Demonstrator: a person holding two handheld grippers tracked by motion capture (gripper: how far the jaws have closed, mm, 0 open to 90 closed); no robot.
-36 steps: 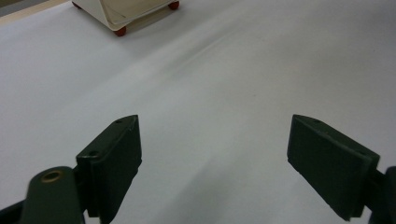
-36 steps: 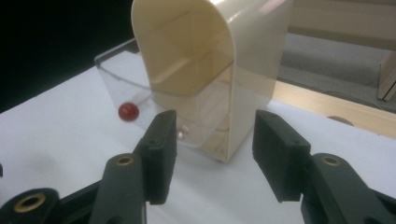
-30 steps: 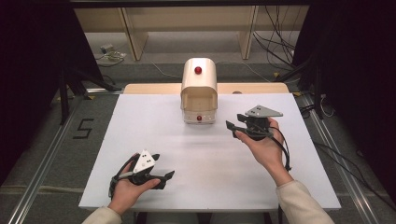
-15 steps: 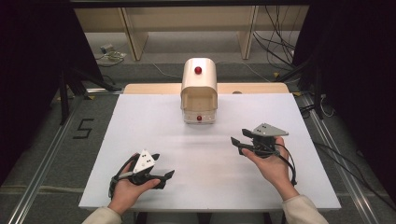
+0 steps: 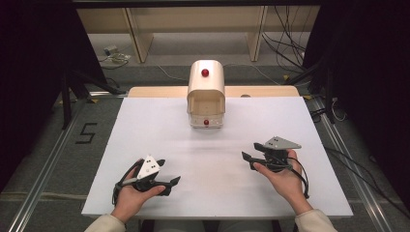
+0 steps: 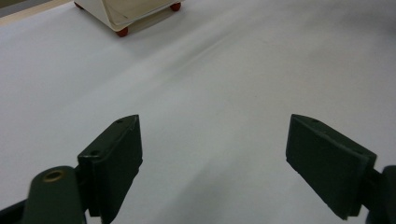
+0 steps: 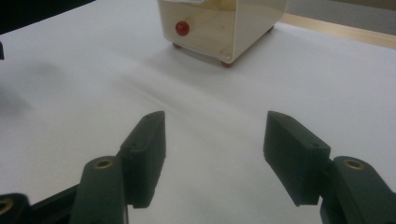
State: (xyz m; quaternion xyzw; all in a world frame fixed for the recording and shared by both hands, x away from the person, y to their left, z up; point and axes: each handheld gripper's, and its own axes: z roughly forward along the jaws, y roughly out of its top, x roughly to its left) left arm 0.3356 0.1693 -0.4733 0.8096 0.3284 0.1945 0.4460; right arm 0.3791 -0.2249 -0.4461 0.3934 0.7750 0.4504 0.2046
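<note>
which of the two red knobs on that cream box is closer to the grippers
The lower red knob, on the front panel at the base of the cream box, is closer to both. The other red knob sits up on the rounded top, farther back.

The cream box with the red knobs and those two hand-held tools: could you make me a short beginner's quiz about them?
1. True or false: the right gripper holds the cream box.
2. Which knob sits on the box's domed top: A the upper red knob, B the lower red knob?
3. Fill in: both grippers' jaws stand ____ over the white tabletop.

Key: 1 false, its jaws have just been opening, nothing between them. 2 A. 3 open; so does the left gripper.
</note>
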